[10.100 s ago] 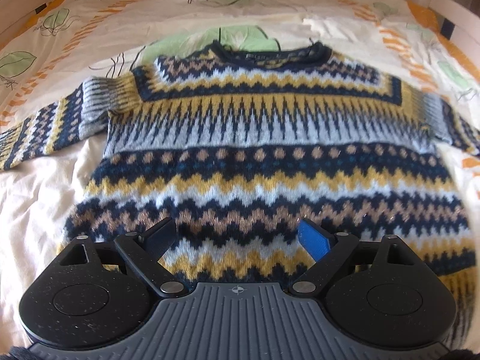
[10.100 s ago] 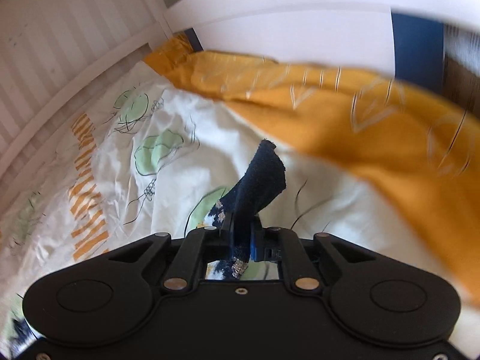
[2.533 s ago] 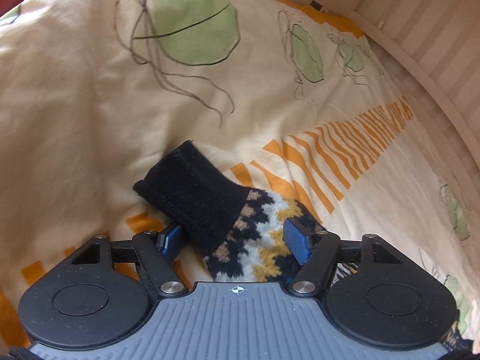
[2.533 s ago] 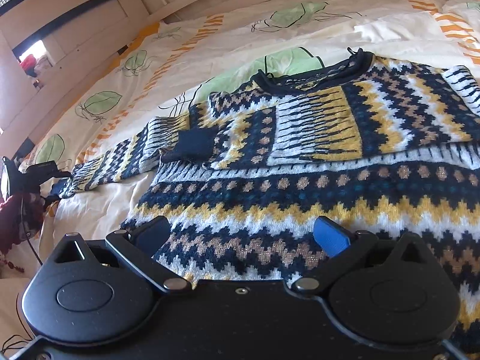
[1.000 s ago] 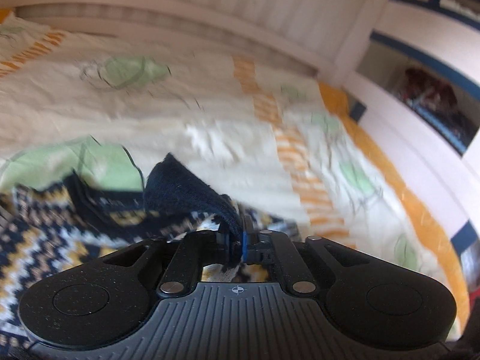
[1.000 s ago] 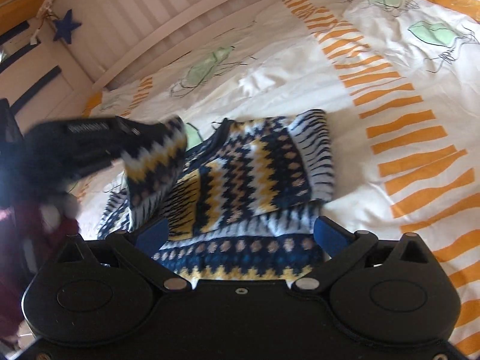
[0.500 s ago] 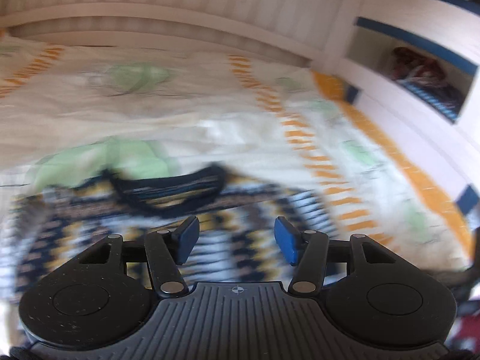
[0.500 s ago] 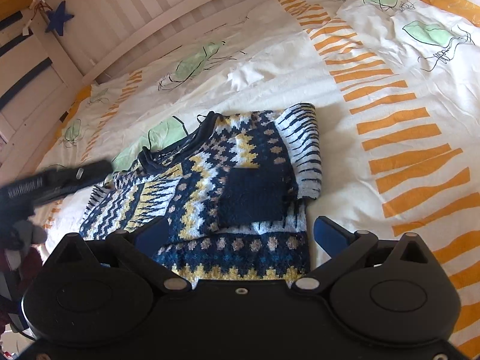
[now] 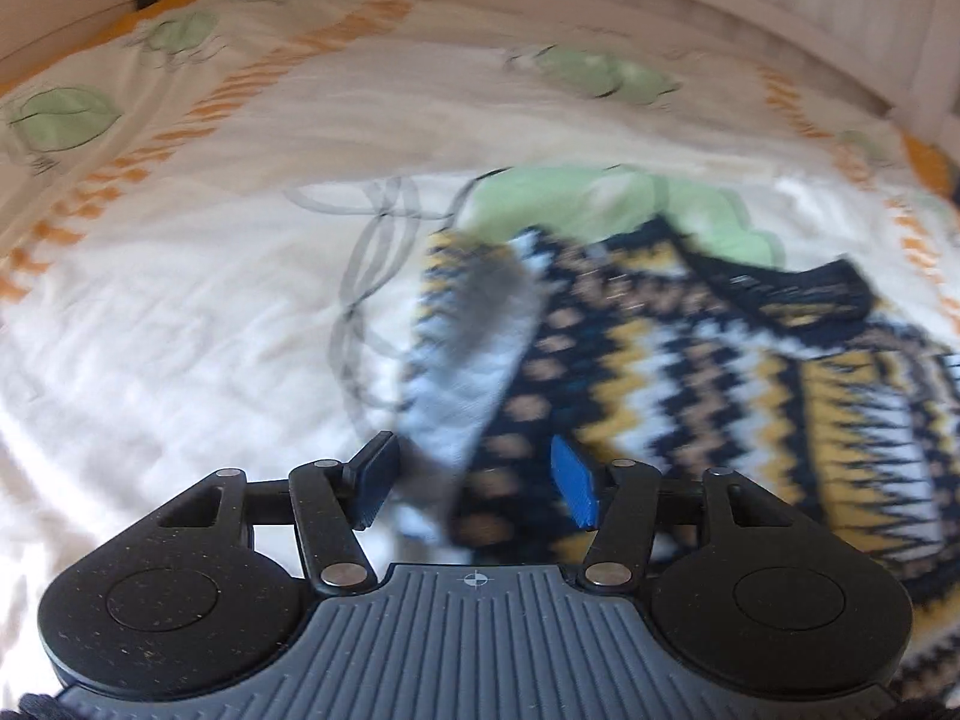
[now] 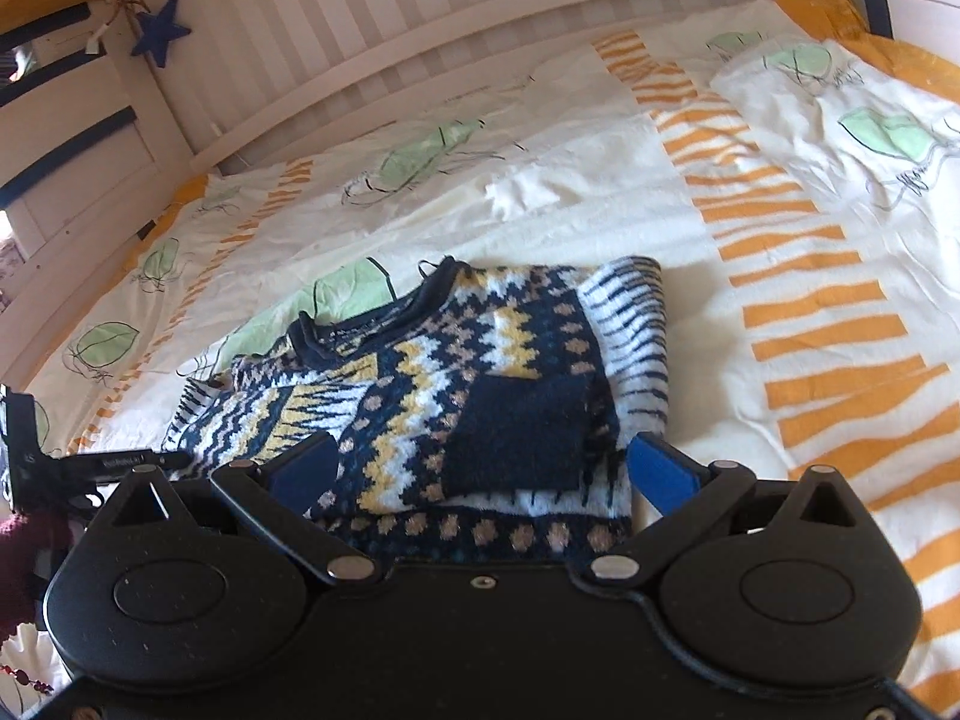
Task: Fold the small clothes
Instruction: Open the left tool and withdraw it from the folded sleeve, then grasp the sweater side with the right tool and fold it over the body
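A small knitted sweater (image 10: 480, 372) in navy, yellow, white and tan zigzags lies on the bed with both sleeves folded across its chest. A navy cuff (image 10: 516, 438) lies on top. My right gripper (image 10: 480, 474) is open and empty, just above the sweater's lower part. My left gripper (image 9: 474, 483) is open and empty over the sweater's left folded edge (image 9: 474, 372); that view is blurred. The sweater's navy neckline (image 9: 798, 294) shows at upper right there. The left gripper's body (image 10: 90, 462) shows at the left of the right wrist view.
The sweater lies on a cream duvet (image 10: 810, 276) with green leaf prints and orange stripes. A white slatted bed rail (image 10: 420, 30) runs along the far side, with a blue star (image 10: 159, 30) hanging on it. Bare duvet (image 9: 180, 330) lies left of the sweater.
My left gripper let go of the left sleeve's cuff on the sweater's chest, opened, and has swung left to the sweater's left edge. The right gripper has stayed open and nearly still.
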Demonstrator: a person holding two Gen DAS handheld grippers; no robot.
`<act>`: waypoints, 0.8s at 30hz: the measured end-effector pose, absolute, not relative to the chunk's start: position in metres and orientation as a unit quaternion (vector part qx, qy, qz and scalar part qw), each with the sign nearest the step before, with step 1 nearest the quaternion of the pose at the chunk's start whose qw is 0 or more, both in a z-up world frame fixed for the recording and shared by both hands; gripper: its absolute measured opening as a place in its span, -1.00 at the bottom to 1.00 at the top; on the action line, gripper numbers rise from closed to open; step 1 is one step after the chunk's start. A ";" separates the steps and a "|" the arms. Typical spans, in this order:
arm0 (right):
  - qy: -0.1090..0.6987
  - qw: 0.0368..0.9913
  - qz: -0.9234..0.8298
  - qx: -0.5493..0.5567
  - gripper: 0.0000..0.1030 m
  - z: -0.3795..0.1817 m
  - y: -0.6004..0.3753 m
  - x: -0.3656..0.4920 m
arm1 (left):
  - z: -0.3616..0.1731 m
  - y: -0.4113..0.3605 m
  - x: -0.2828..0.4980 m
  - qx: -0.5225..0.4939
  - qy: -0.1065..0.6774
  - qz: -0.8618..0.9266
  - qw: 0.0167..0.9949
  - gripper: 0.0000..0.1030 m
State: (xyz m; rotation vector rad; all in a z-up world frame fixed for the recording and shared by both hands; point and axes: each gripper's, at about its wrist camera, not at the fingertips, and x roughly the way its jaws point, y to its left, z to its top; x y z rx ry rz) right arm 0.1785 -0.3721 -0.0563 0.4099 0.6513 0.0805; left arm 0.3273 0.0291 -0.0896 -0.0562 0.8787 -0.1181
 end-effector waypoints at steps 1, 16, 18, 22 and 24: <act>0.318 0.926 0.041 0.200 0.99 -0.057 -0.373 0.182 | -0.091 0.035 0.327 -0.047 0.426 -0.059 0.902 0.08; 0.389 0.898 0.043 0.199 0.27 -0.086 -0.379 0.245 | -0.096 0.052 0.324 -0.076 0.423 -0.080 0.899 0.08; 0.397 0.895 0.047 0.199 0.01 -0.086 -0.378 0.248 | -0.096 0.053 0.324 -0.079 0.422 -0.082 0.899 0.08; 0.389 0.908 0.069 0.139 -0.57 -0.067 -0.355 0.249 | -0.095 0.053 0.324 -0.084 0.421 -0.081 0.899 0.08; 0.366 0.922 0.072 0.104 -0.57 -0.051 -0.344 0.247 | -0.091 0.054 0.322 -0.086 0.421 -0.077 0.900 0.07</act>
